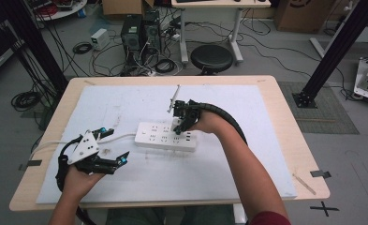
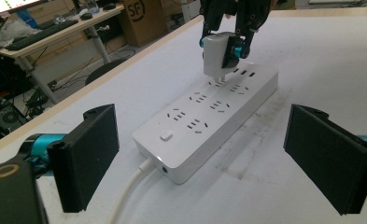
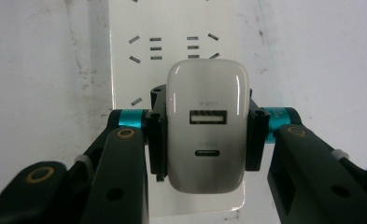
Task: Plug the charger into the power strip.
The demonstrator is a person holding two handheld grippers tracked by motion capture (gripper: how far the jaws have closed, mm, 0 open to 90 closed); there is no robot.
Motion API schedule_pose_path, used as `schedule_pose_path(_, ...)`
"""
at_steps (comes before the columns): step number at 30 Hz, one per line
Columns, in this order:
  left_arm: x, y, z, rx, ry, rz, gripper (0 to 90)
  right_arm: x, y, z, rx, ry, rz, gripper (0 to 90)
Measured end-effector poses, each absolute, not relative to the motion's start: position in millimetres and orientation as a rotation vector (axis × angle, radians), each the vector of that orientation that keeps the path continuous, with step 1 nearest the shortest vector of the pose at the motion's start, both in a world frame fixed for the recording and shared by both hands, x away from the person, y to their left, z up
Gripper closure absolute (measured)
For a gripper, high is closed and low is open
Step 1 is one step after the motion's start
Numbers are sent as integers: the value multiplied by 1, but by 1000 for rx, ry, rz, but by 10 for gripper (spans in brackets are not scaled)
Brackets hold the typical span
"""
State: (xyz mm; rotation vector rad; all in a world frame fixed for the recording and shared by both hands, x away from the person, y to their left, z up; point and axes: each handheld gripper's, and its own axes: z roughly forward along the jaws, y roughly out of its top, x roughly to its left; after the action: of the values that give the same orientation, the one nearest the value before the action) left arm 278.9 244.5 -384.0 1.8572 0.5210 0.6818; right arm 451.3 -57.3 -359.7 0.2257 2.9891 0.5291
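Note:
A white power strip (image 1: 165, 136) lies on the white mat, its cord running off to the left. My right gripper (image 1: 181, 123) is shut on a white USB charger (image 3: 205, 126), which it holds just above the strip (image 3: 172, 28). In the left gripper view the charger (image 2: 215, 55) hangs with its prongs right at a socket near the strip's (image 2: 204, 123) far end; I cannot tell if they are in. My left gripper (image 1: 110, 146) stands open at the front left, apart from the strip, with nothing between its pads (image 2: 85, 156).
The white mat (image 1: 247, 154) covers most of the wooden table (image 1: 291, 140). A thin rod (image 1: 174, 97) stands beside my right gripper. Behind the table's far edge are a black stool (image 1: 212, 58), computer towers and cables on the floor.

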Motion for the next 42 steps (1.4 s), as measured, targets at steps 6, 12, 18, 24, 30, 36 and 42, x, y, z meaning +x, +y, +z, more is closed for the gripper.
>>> schedule_pose_path(6, 279, 244, -386, 1856, 525, 679, 104, 453, -56, -360, 214, 3004, 498, 631)
schedule_pose_path(12, 279, 245, -387, 1860, 527, 674, 104, 454, -55, -363, 202, 3011, 477, 631)
schedule_pose_path(18, 279, 245, -389, 1859, 534, 676, 104, 456, -52, -365, 174, 3017, 459, 632)
schedule_pose_path(24, 280, 241, -389, 1859, 527, 673, 104, 453, -46, -365, 131, 3004, 415, 633)
schedule_pose_path(30, 280, 238, -388, 1858, 519, 671, 104, 452, -44, -365, 104, 2994, 391, 633)
schedule_pose_path(36, 280, 237, -386, 1856, 516, 673, 104, 450, -43, -365, 83, 2985, 380, 633)
schedule_pose_path(42, 280, 237, -387, 1863, 519, 668, 104, 449, -40, -364, 45, 2981, 338, 633)
